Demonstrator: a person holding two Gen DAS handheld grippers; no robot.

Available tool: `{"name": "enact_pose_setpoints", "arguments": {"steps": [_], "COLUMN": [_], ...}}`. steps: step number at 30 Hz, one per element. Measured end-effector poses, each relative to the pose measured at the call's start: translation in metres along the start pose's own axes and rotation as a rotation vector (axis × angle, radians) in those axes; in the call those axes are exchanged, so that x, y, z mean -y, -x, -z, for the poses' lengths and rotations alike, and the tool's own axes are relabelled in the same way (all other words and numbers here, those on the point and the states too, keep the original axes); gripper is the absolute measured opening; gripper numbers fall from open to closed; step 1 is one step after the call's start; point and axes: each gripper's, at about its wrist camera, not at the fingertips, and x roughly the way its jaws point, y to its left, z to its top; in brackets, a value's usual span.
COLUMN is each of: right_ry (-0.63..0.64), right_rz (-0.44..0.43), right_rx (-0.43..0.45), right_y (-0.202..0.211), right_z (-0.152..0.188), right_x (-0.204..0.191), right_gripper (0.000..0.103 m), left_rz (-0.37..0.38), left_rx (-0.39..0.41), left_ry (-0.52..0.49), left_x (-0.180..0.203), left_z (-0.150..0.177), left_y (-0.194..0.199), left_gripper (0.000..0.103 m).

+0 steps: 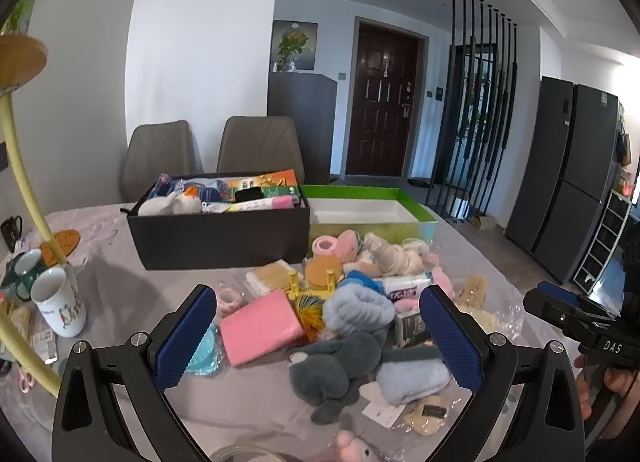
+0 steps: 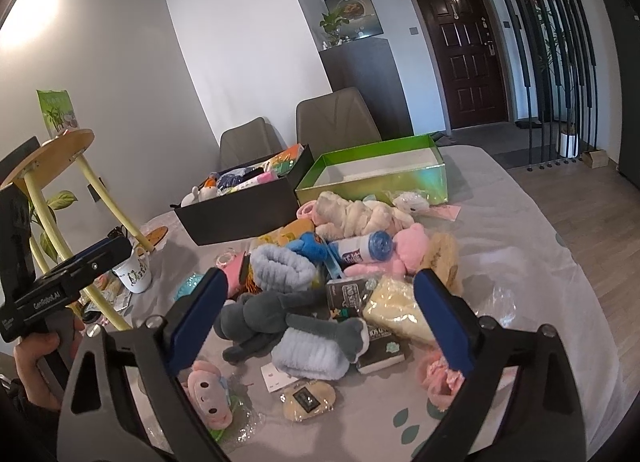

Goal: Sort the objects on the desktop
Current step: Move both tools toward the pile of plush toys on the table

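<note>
A heap of small things lies mid-table: a grey plush toy (image 1: 332, 370) (image 2: 272, 318), a pale blue fluffy band (image 1: 358, 308) (image 2: 280, 270), a pink pouch (image 1: 260, 326), a pink plush (image 2: 408, 250) and a blue-capped bottle (image 2: 364, 250). Behind the heap stand a black box (image 1: 224, 234) (image 2: 240, 218) full of items and a green box (image 1: 400, 228) (image 2: 380, 182) with a bare white floor. My left gripper (image 1: 318, 294) hovers open over the heap, holding nothing. My right gripper (image 2: 320, 276) is open too, above the grey plush, and shows at the right edge (image 1: 560, 310) of the left wrist view.
A white mug (image 1: 60, 302) (image 2: 134, 274) and a yellow-legged wooden stand (image 1: 24, 166) (image 2: 52, 150) occupy the table's left side. Two grey chairs (image 1: 260, 146) stand behind the boxes. Packets and a pink doll (image 2: 208, 394) lie near the front edge. A hand (image 2: 32, 362) holds the left gripper.
</note>
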Motion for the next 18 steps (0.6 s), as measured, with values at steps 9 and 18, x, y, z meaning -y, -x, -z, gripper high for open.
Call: {"name": "enact_pose_setpoints", "arguments": {"steps": [9, 18], "right_ry": [-0.01, -0.01], "right_rz": [-0.017, -0.027], "right_rx": [-0.001, -0.002], "right_y": [-0.003, -0.006], "right_z": [-0.017, -0.034], "right_x": [0.018, 0.035], "right_gripper": [0.088, 0.087], "left_rz": [0.015, 0.049], "left_rx": [0.006, -0.004], "left_ry": [-0.03, -0.054], "left_x": [0.02, 0.039], "left_z": [-0.023, -0.042], "left_y": [-0.015, -0.036], "left_gripper": [0.102, 0.098]}}
